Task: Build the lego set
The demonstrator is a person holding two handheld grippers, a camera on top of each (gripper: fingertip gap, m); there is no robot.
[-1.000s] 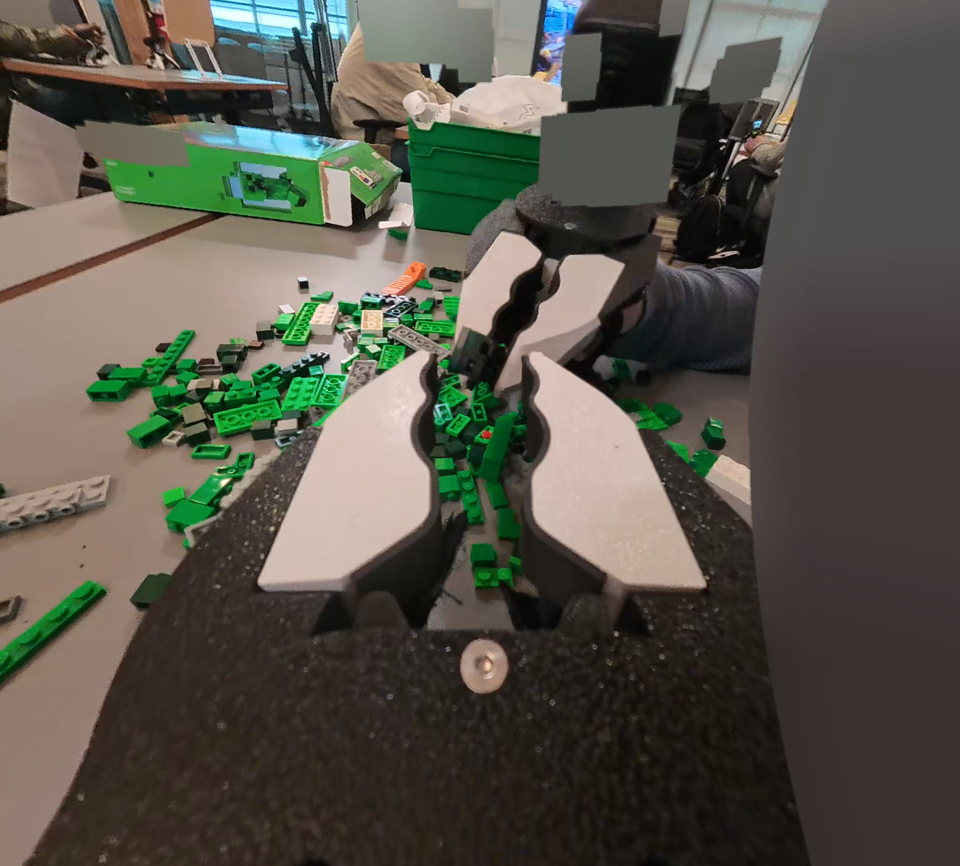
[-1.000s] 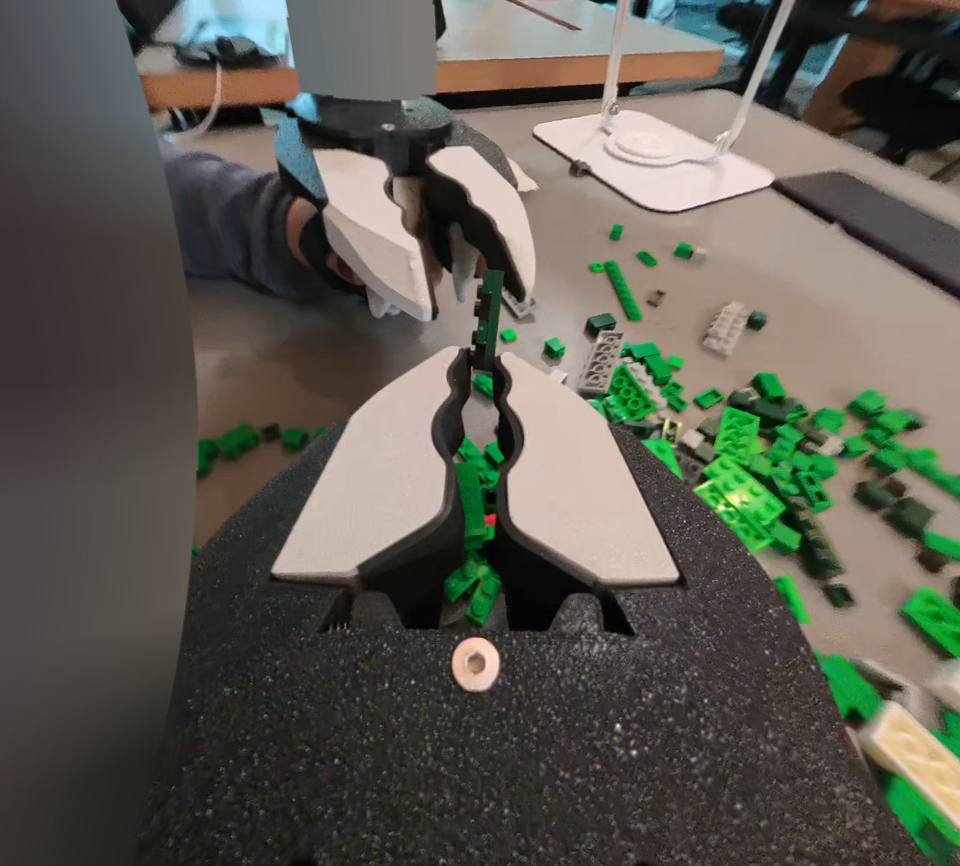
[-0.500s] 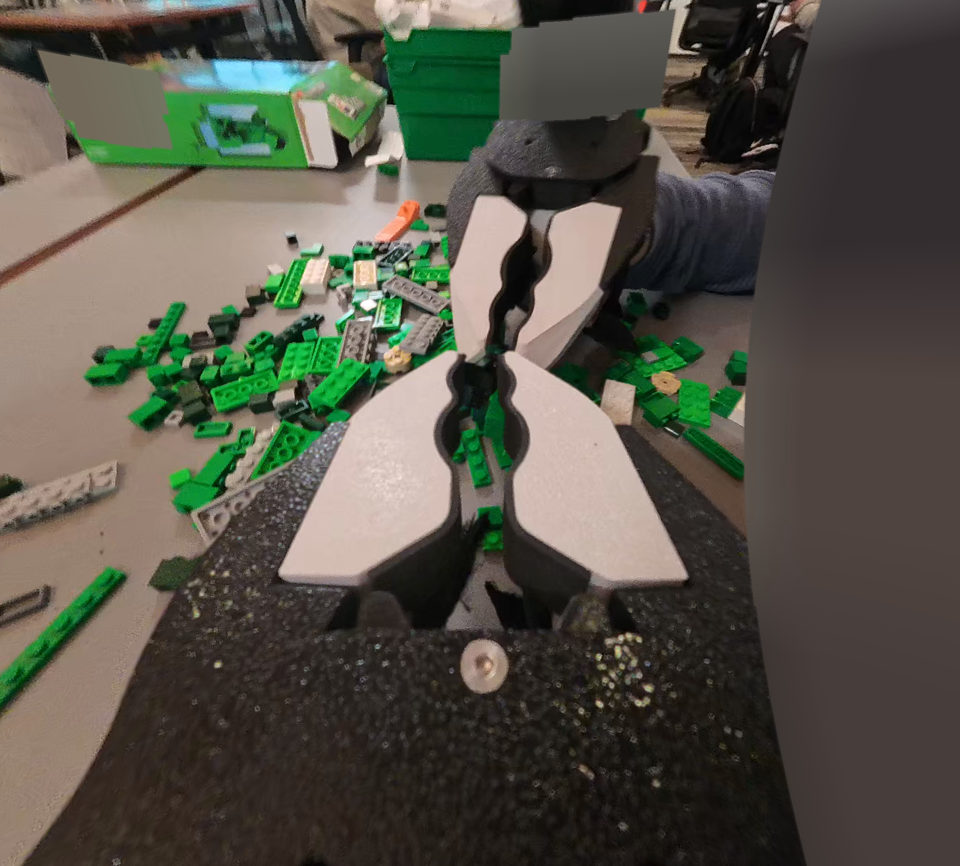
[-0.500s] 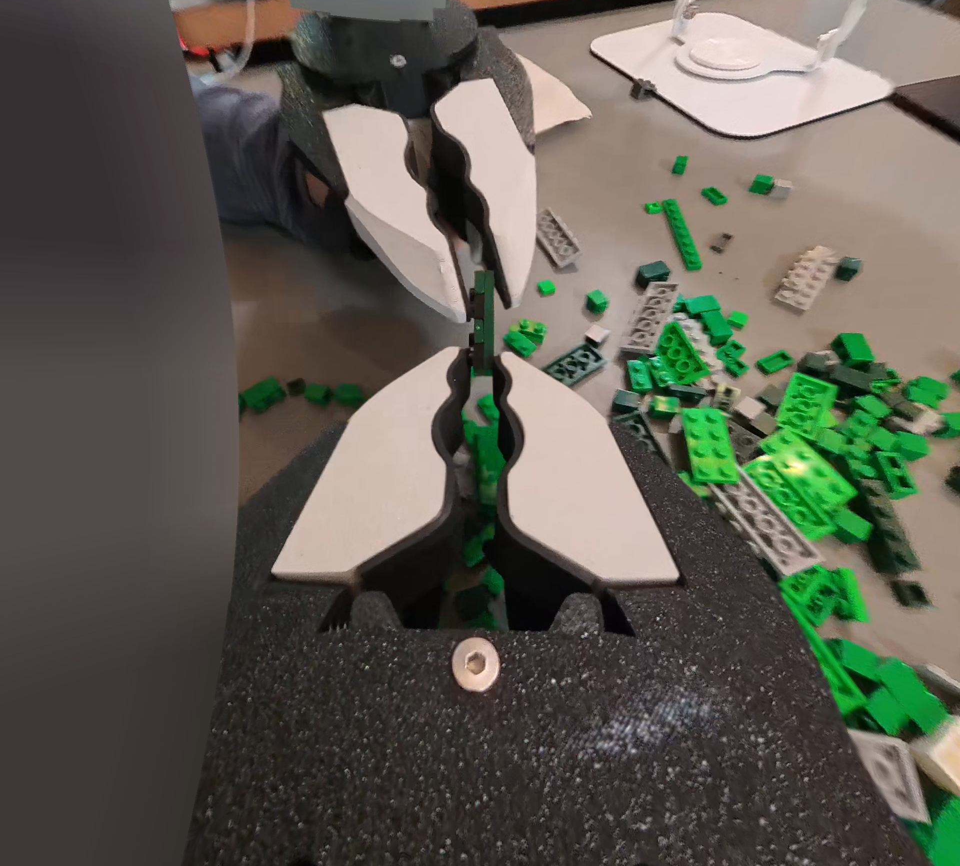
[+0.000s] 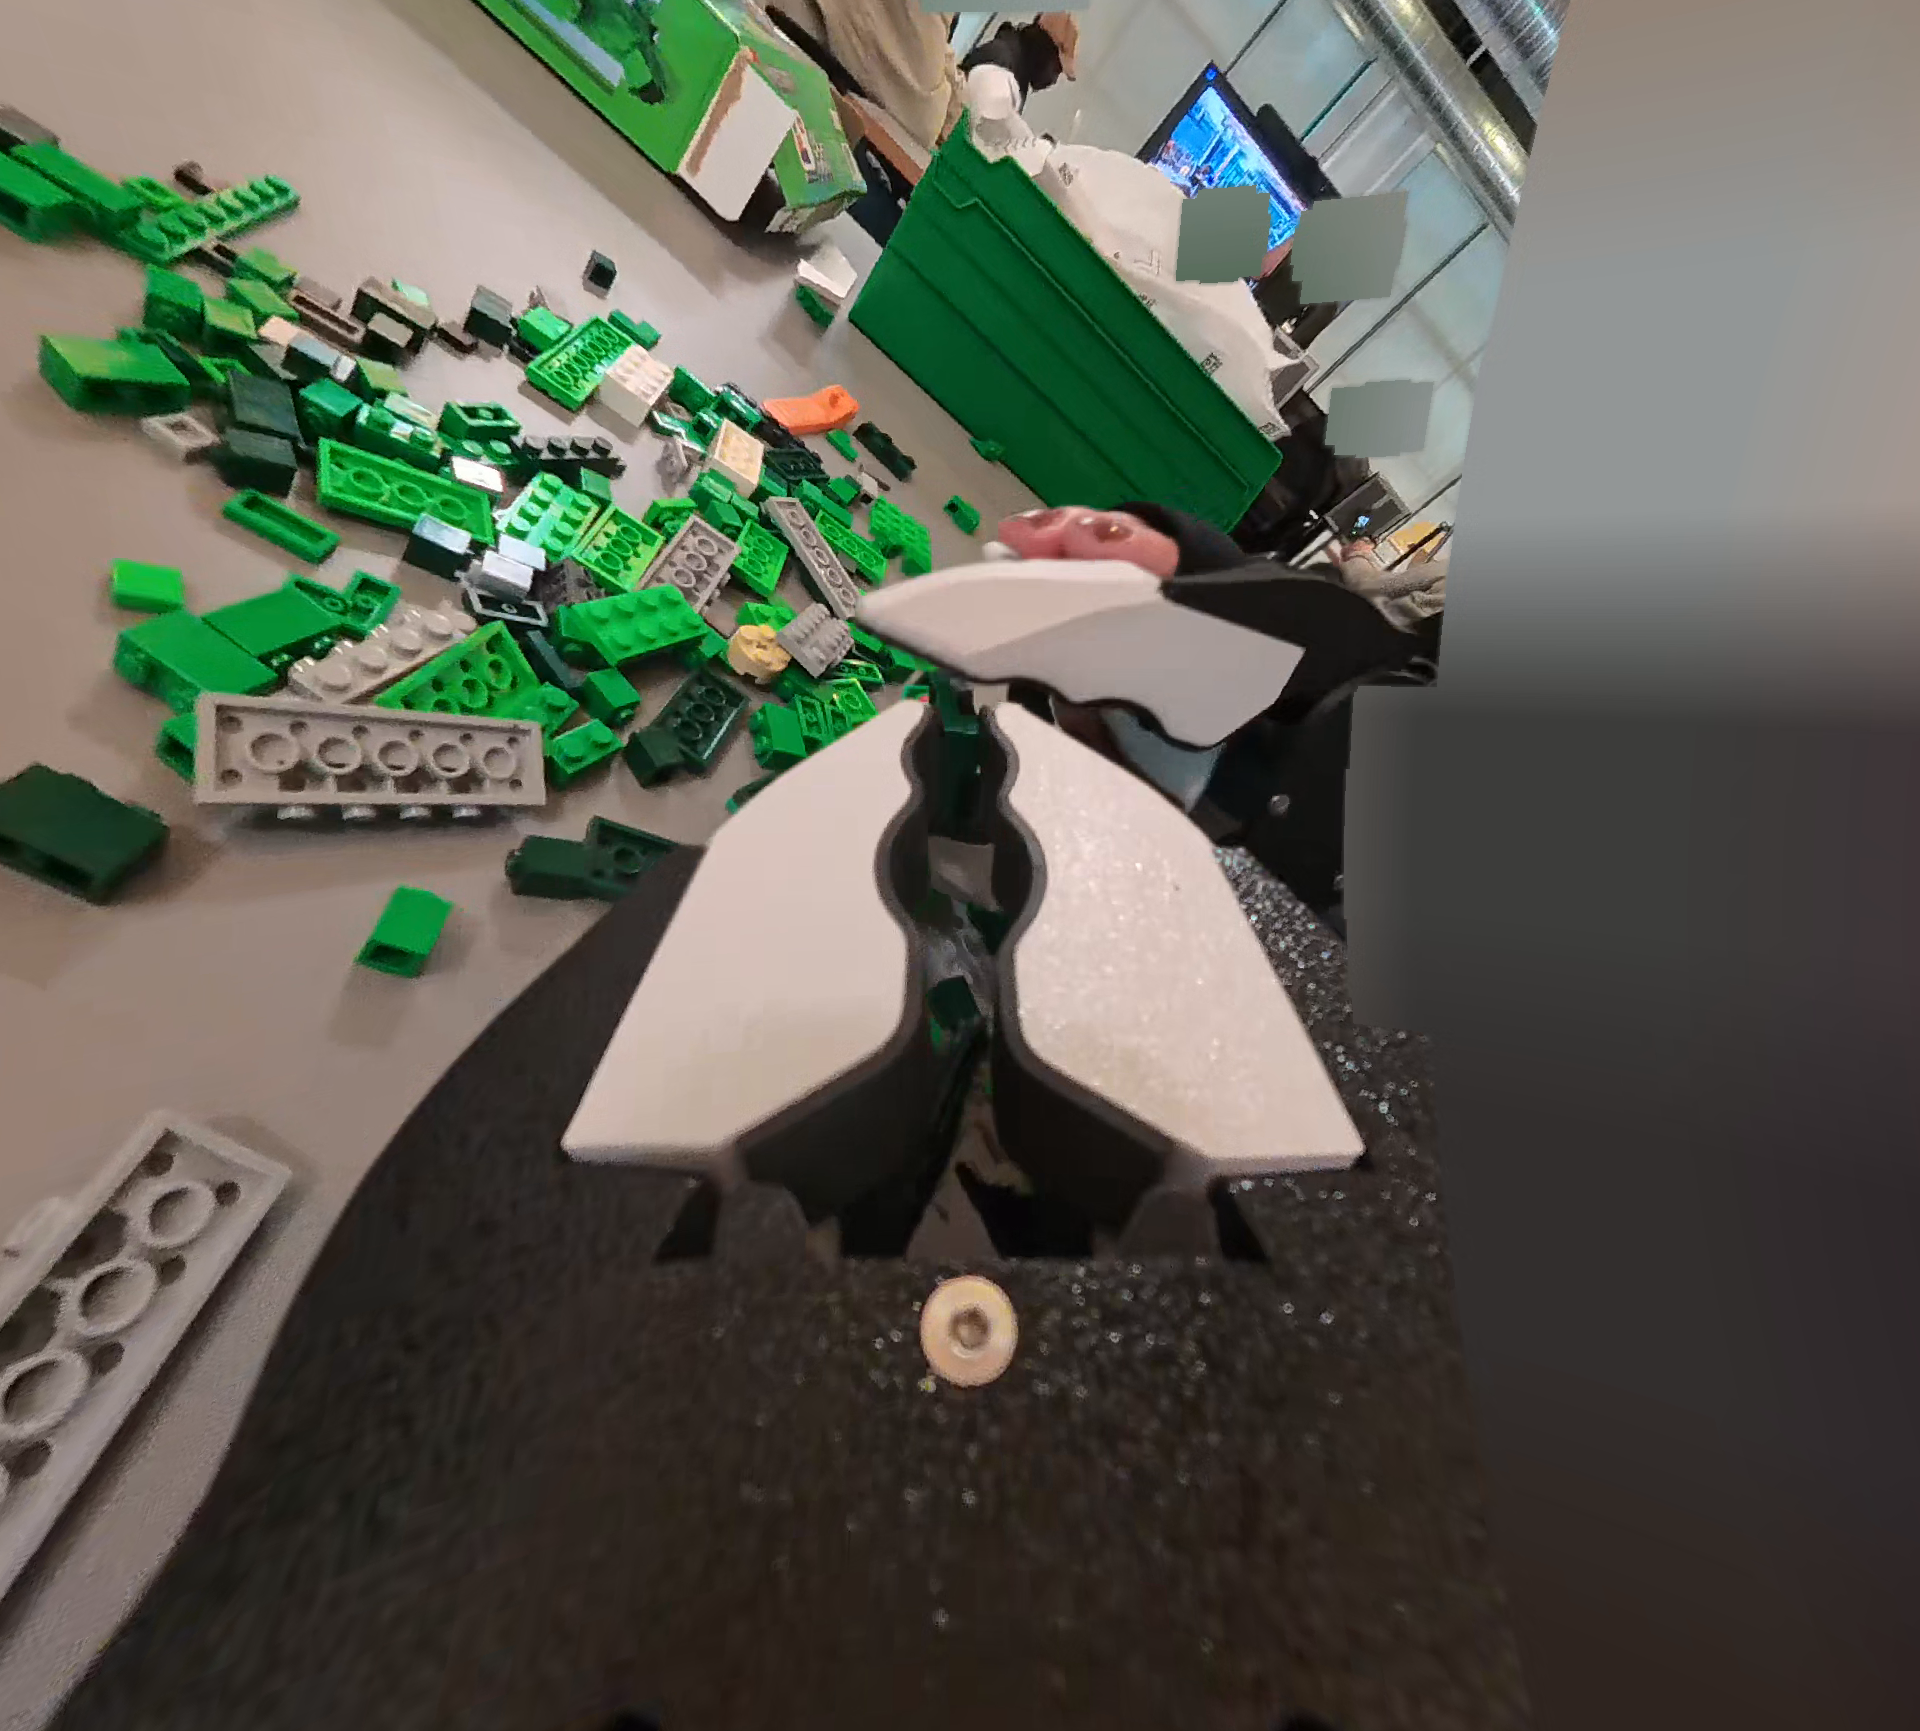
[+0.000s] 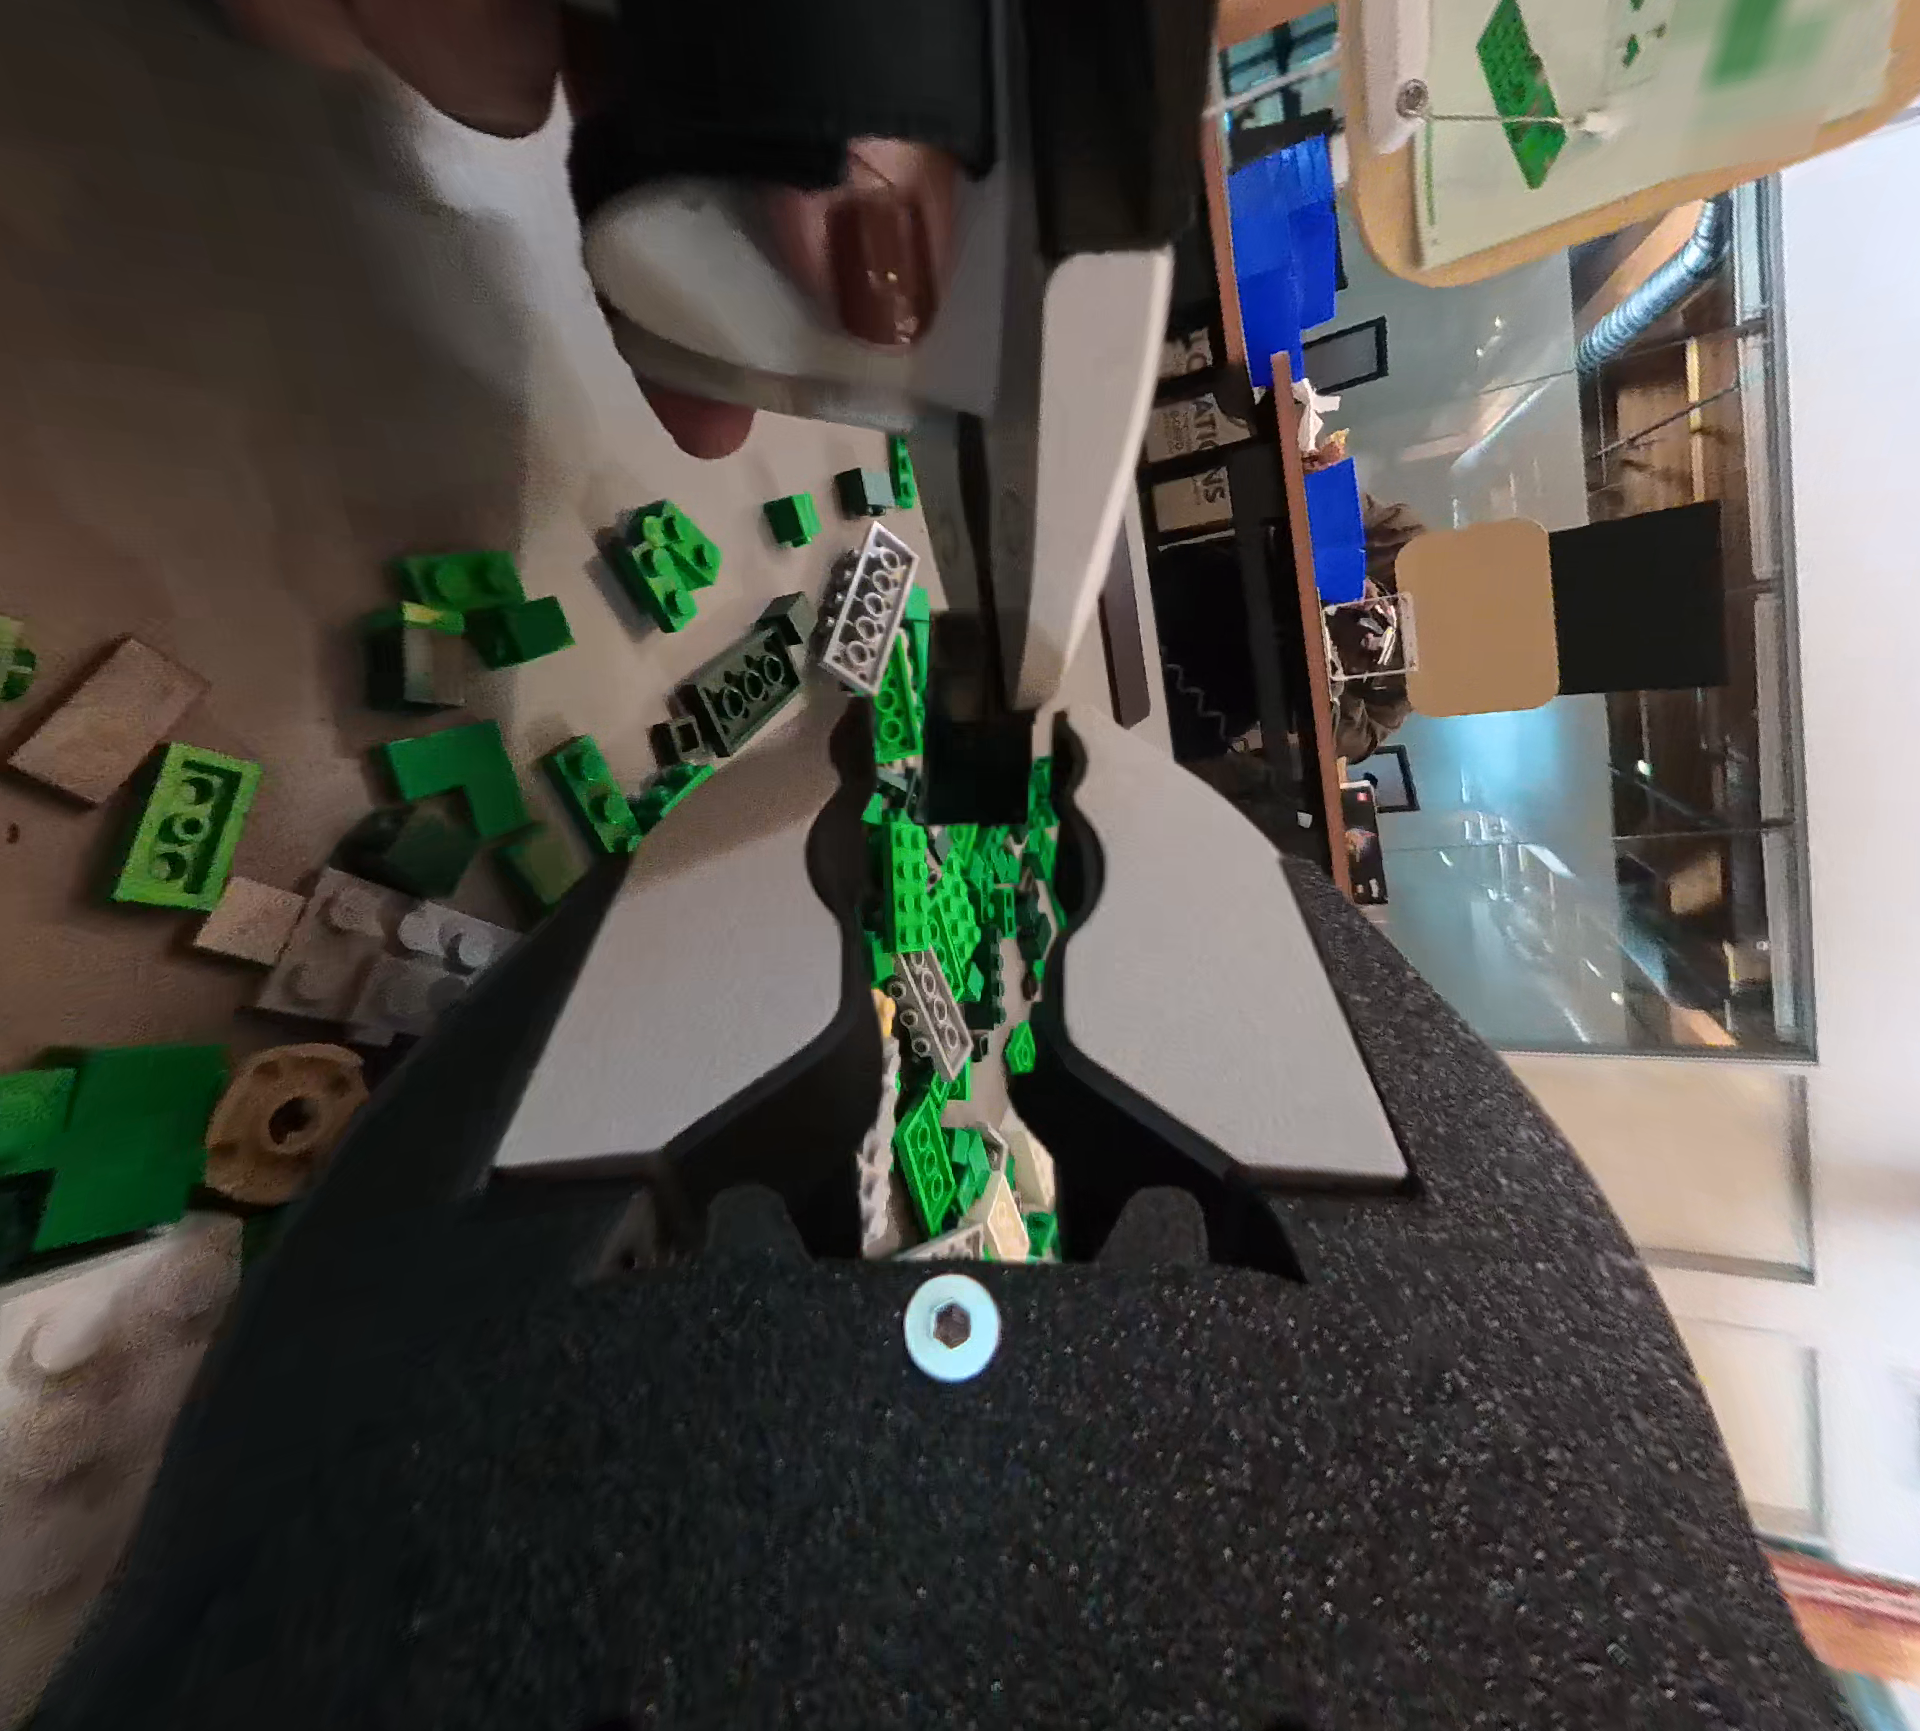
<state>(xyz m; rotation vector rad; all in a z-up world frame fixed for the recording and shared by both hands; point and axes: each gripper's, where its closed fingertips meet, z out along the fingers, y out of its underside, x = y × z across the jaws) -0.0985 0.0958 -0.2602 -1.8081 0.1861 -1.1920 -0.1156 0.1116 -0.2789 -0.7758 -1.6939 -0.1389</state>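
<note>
Left gripper (image 5: pixel 961 725): closed from a wide gap onto the dark green piece (image 5: pixel 956 762) and rolled, so the table (image 5: pixel 312 71) that lay level ran tilted, the pile of bricks (image 5: pixel 499 538) sliding to the left of the frame. Right gripper (image 6: pixel 961 746): parted from a narrow pinch on that dark green piece (image 6: pixel 971 772) to a wider spread and turned about a quarter, the room standing sideways at the right edge. The two grippers closed from apart to tip against tip.

Grey matte tabletop (image 5: pixel 312 81) fills the left of the frame; tall glass windows (image 5: pixel 1382 71) and a lit screen (image 5: pixel 1226 143) upper right.
</note>
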